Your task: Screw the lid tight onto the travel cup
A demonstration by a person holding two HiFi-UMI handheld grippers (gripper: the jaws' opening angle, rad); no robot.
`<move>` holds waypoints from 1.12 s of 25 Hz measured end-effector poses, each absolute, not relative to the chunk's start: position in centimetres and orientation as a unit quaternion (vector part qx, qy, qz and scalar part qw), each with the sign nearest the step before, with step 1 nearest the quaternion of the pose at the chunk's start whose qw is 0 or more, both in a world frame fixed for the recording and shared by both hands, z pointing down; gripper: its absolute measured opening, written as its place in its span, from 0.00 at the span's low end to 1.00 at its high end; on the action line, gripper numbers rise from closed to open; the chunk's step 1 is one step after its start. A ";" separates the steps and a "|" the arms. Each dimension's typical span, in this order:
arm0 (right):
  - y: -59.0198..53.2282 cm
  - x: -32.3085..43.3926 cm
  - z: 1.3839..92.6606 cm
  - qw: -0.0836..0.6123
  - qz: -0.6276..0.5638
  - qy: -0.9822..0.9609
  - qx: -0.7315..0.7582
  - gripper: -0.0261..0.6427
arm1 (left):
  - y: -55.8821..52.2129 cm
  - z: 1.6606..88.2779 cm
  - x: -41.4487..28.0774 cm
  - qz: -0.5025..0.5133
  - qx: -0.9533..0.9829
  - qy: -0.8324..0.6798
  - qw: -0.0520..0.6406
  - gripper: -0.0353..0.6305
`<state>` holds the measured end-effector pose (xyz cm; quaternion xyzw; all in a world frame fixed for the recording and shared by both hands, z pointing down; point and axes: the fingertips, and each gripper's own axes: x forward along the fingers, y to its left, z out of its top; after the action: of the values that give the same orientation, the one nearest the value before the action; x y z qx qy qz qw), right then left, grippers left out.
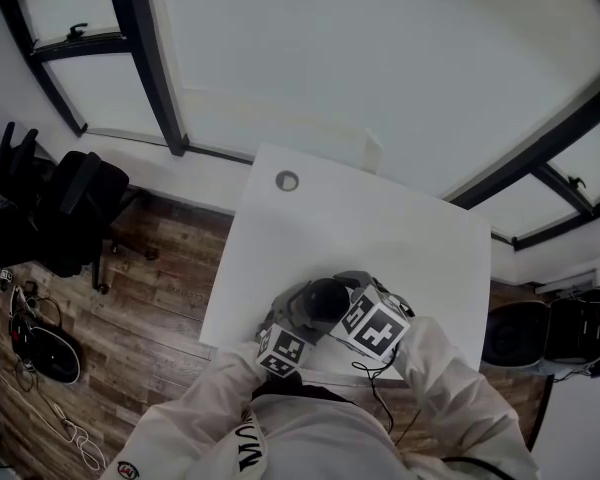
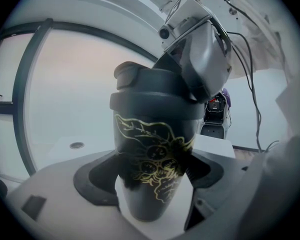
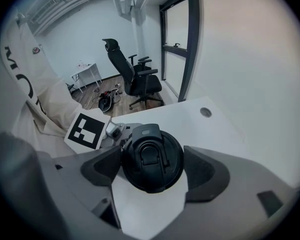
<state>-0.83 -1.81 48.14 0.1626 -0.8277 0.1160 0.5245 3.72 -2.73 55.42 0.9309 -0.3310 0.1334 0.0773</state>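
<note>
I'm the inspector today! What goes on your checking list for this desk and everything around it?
Surface: white table with a round cable hole.
Job's things: dark travel cup upright, lid on top.
Clutter: nothing seen on the table.
Grippers: left gripper clamps the cup's body; right gripper grips the lid from above.
Cables: one wire trails from the right gripper; loose cables lie on the wooden floor.
Surroundings: black office chair, big frosted windows.
</note>
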 end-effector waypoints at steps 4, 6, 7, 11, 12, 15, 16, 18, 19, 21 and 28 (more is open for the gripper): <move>-1.5 -1.0 48.3 0.563 0.093 -0.813 0.114 0.65 | -2.7 55.2 3.7 0.133 0.931 -0.330 0.077 0.67; -1.4 -1.1 48.4 0.578 0.090 -0.806 0.087 0.65 | -2.6 55.3 3.6 0.133 0.931 -0.330 0.079 0.67; -1.3 -1.1 48.5 0.583 0.090 -0.804 0.078 0.65 | -2.6 55.3 3.6 0.132 0.931 -0.331 0.079 0.67; -1.3 -1.0 48.4 0.586 0.084 -0.802 0.075 0.65 | -2.7 55.2 3.7 0.131 0.931 -0.331 0.079 0.67; -1.3 -1.0 48.4 0.583 0.081 -0.805 0.077 0.65 | -2.7 55.2 3.7 0.131 0.931 -0.331 0.078 0.67; -1.0 -1.0 48.4 0.587 0.049 -0.806 0.068 0.65 | -2.6 55.2 3.7 0.132 0.932 -0.329 0.077 0.67; -0.9 -1.0 48.4 0.591 0.034 -0.803 0.060 0.65 | -2.6 55.3 3.6 0.132 0.932 -0.328 0.076 0.67; -0.7 -1.1 48.6 0.603 0.004 -0.797 0.034 0.65 | -2.6 55.3 3.6 0.132 0.933 -0.327 0.076 0.67; -0.6 -1.1 48.6 0.608 -0.010 -0.793 0.017 0.65 | -2.6 55.3 3.6 0.132 0.933 -0.327 0.076 0.67; -0.3 -1.0 48.6 0.620 -0.038 -0.783 -0.019 0.65 | -2.6 55.3 3.6 0.132 0.933 -0.327 0.077 0.67; 0.4 -0.7 48.9 0.635 -0.134 -0.748 -0.140 0.65 | -2.3 55.5 3.9 0.135 0.939 -0.307 0.073 0.67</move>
<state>-0.67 0.38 48.92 -0.1397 -0.7480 -0.1336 0.6349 3.89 -2.29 55.45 0.9392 -0.3072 0.1347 0.0734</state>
